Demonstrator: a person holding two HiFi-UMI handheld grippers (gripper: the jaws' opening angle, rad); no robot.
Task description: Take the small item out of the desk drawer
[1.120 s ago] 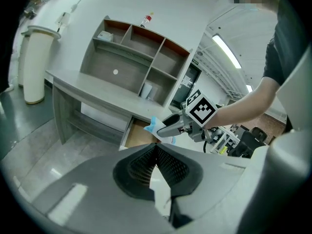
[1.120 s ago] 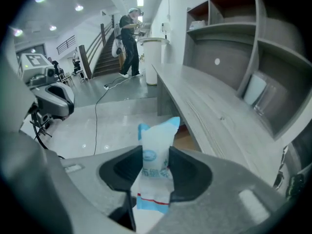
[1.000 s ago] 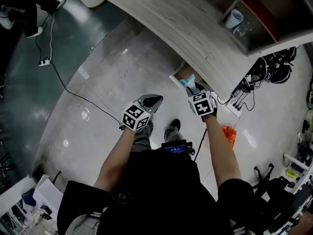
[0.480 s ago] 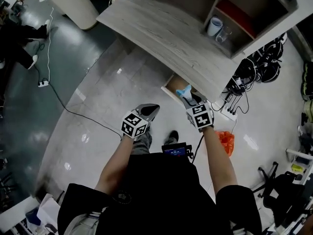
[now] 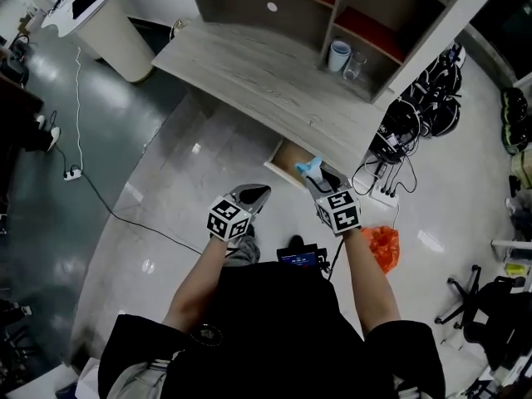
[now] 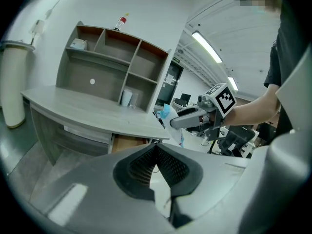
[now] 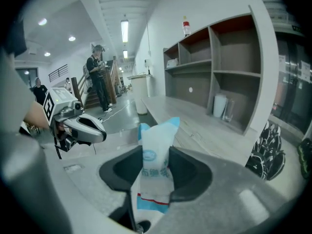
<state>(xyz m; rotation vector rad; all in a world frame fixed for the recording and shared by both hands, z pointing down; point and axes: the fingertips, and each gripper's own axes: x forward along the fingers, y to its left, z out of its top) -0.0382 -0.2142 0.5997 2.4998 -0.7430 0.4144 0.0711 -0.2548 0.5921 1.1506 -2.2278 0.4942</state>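
White-and-blue plastic fills the gap between the right gripper's [image 7: 156, 155] dark pads: a small sealed packet [image 7: 158, 130] stands upright there. The jaws are clamped on its middle and held fairly wide by its bulk, its crimped top poking above them and its red-striped lower end hanging below. The left gripper [image 6: 156, 147] has its jaws brought together at the tips with nothing between them, and it hangs to the left of the right one, well apart from it and touching nothing. From the head view, the packet [image 5: 307, 169] sits at the nose of the right gripper [image 5: 320, 177], over the open drawer [image 5: 287, 163] that juts from under the desk [image 5: 249, 73]. The left gripper view shows it lifted clear of the drawer [image 6: 127, 143], at about the height of the desk's front edge. The left gripper [image 5: 258, 192] points toward the pale floor in front of the desk. Farther out, a white cup [image 5: 338, 55] and a glass [image 5: 355, 65] stand in a compartment of the shelf unit [image 5: 391, 15] at the desk's back, and an orange bag [image 5: 382, 246] lies on the floor beside the person's right arm.
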